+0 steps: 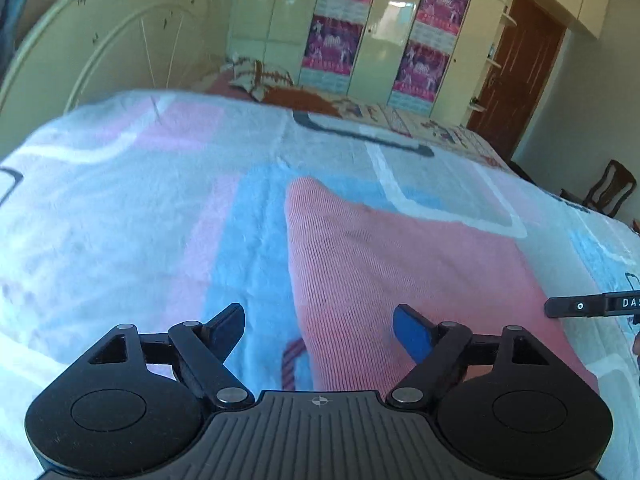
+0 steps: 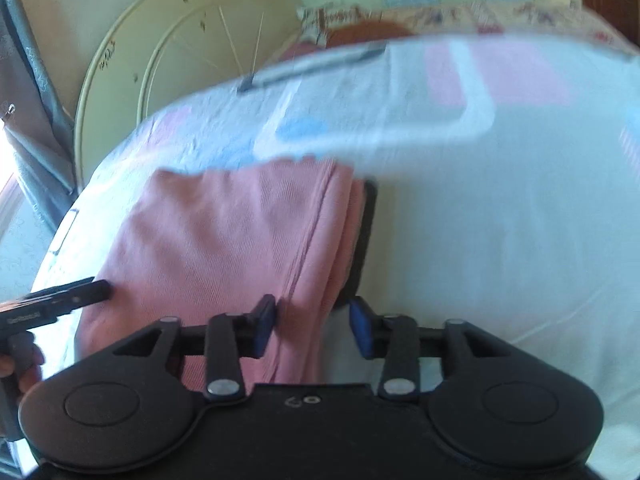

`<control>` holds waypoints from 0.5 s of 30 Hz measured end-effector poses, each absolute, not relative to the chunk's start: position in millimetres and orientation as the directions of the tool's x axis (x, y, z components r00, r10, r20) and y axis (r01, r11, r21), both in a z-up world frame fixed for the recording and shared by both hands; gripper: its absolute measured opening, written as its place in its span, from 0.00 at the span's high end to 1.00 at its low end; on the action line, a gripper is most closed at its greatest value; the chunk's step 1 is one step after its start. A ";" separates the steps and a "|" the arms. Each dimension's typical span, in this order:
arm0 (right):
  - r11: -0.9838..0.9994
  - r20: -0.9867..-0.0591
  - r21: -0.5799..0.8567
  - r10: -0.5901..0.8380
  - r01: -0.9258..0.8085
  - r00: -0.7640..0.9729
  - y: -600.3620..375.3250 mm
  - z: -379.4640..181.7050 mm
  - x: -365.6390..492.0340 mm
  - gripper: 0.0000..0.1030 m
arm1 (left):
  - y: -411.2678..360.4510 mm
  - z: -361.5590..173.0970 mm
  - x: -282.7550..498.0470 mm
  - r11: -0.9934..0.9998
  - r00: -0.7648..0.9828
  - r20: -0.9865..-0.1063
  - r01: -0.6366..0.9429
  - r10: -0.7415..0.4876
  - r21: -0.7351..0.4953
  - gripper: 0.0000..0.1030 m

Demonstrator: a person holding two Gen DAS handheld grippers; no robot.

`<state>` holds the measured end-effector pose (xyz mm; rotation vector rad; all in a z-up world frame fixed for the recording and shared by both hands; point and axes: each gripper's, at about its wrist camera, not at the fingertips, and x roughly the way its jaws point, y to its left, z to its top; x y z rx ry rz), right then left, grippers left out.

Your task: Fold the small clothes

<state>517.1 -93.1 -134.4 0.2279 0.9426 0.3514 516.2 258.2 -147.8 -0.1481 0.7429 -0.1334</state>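
A pink ribbed garment (image 1: pixel 400 260) lies folded flat on the pastel bedspread (image 1: pixel 120 200). My left gripper (image 1: pixel 318 314) hovers low over the garment's left edge, open wide, with nothing pinched. In the right wrist view the garment (image 2: pixel 220 240) shows a doubled, seamed right edge. My right gripper (image 2: pixel 313 314) is open and straddles that edge near its front corner, with cloth lying between the pads but not squeezed. Each view catches a black finger of the other gripper: the right one's finger (image 1: pixel 580 306) and the left one's finger (image 2: pixel 72 294).
A cream headboard (image 1: pixel 100 52) stands at the far left. Behind the bed are a wardrobe with posters (image 1: pixel 432 40), a brown door (image 1: pixel 520 72) and a wooden chair (image 1: pixel 608 188). Rumpled bedding (image 1: pixel 276 88) lies at the far end. A hand (image 2: pixel 20 364) holds the left gripper.
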 end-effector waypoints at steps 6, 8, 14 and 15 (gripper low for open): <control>0.912 -0.718 0.345 0.409 -0.223 0.563 -85.1 -123.5 555.0 0.85 | 245.8 -140.2 569.5 0.968 0.729 -0.637 0.168 -0.251 -0.189 0.52; 0.918 -0.731 0.298 0.397 -0.263 0.556 -69.8 -127.9 564.8 0.86 | 235.7 -148.7 585.2 0.958 0.690 -0.665 0.201 -0.285 -0.203 0.55; 0.956 -0.802 0.126 0.255 -0.264 0.540 -56.3 -150.0 579.3 1.00 | 224.8 -164.7 591.5 0.964 0.651 -0.711 0.195 -0.266 -0.181 0.55; 0.958 -0.806 0.130 0.253 -0.257 0.536 -58.1 -150.1 580.0 1.00 | 225.0 -164.8 588.5 0.964 0.652 -0.711 0.197 -0.264 -0.177 0.55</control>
